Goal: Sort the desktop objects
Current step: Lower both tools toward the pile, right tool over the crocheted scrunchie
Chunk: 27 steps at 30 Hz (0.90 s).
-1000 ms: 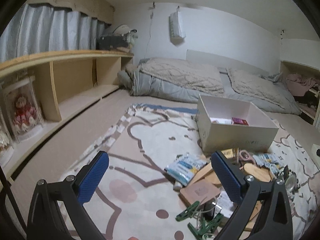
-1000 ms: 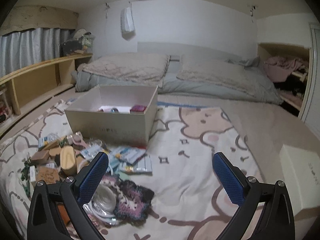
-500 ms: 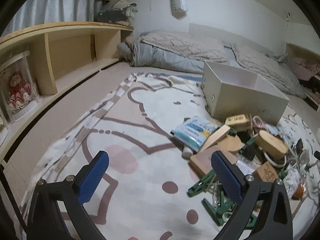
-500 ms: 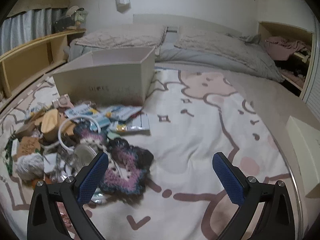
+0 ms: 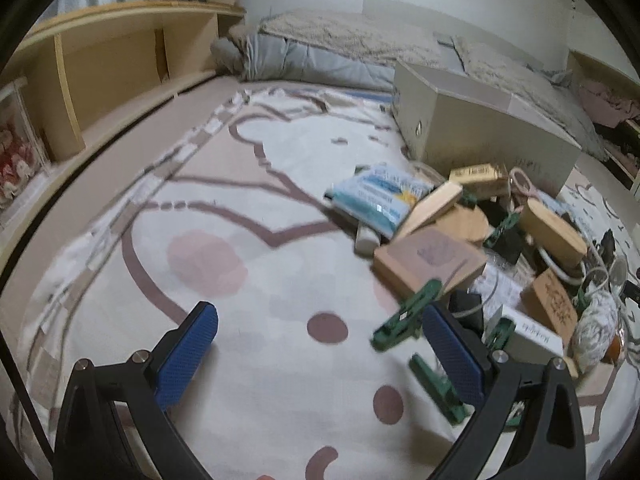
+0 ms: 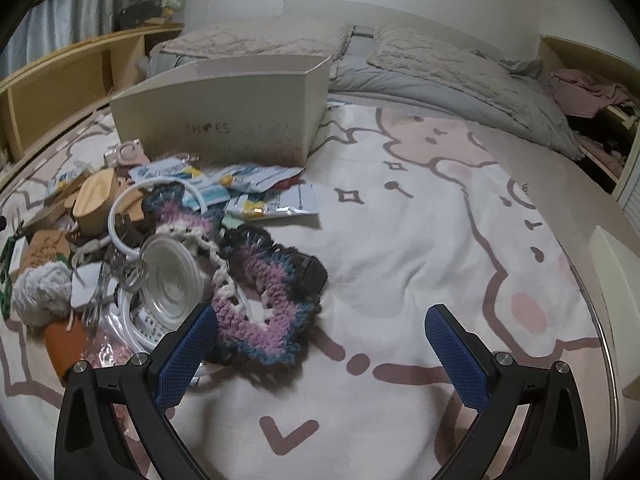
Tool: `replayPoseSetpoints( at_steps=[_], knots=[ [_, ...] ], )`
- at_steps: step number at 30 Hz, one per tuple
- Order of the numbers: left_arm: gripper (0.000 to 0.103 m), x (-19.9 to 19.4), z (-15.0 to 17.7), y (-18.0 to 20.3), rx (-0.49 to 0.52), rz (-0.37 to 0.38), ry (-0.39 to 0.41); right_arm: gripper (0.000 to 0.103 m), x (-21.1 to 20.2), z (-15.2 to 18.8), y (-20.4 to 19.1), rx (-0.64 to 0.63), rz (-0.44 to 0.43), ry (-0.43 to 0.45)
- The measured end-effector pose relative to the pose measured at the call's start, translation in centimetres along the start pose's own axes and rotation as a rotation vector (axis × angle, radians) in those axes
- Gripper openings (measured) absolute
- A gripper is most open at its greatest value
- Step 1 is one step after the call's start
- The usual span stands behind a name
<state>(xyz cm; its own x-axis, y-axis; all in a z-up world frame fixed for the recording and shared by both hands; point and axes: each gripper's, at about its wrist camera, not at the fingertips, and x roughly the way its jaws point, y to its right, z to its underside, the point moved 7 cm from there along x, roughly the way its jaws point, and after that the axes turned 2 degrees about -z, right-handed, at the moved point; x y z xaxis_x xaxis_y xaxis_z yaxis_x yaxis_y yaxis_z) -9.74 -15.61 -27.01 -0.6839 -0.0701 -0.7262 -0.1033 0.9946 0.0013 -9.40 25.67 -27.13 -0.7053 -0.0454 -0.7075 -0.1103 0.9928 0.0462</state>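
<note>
2 hand-held grippers hang released and empty: left hand-held gripper (image 5: 318,346) beside a green clip (image 5: 406,316), right hand-held gripper (image 6: 320,342) beside the crocheted piece (image 6: 268,300) on the rug (image 6: 420,248); soft and light, it likely pinches best at its edge.

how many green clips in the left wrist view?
3 visible. One green clip lies just ahead of the left gripper's right finger, a second on the blanket beside that finger, a third up in the pile near the oval wooden box. More may be buried.
</note>
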Motion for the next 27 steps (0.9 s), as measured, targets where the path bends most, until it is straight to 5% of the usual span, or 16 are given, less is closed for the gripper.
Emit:
replayPoseSetpoints(
  at_steps=[27],
  knots=[
    [0.103,1.8,2.1,0.3,0.036,-0.018,-0.085,0.103,2.6,2.1,0.4,0.09,-0.062,-0.139]
  ],
)
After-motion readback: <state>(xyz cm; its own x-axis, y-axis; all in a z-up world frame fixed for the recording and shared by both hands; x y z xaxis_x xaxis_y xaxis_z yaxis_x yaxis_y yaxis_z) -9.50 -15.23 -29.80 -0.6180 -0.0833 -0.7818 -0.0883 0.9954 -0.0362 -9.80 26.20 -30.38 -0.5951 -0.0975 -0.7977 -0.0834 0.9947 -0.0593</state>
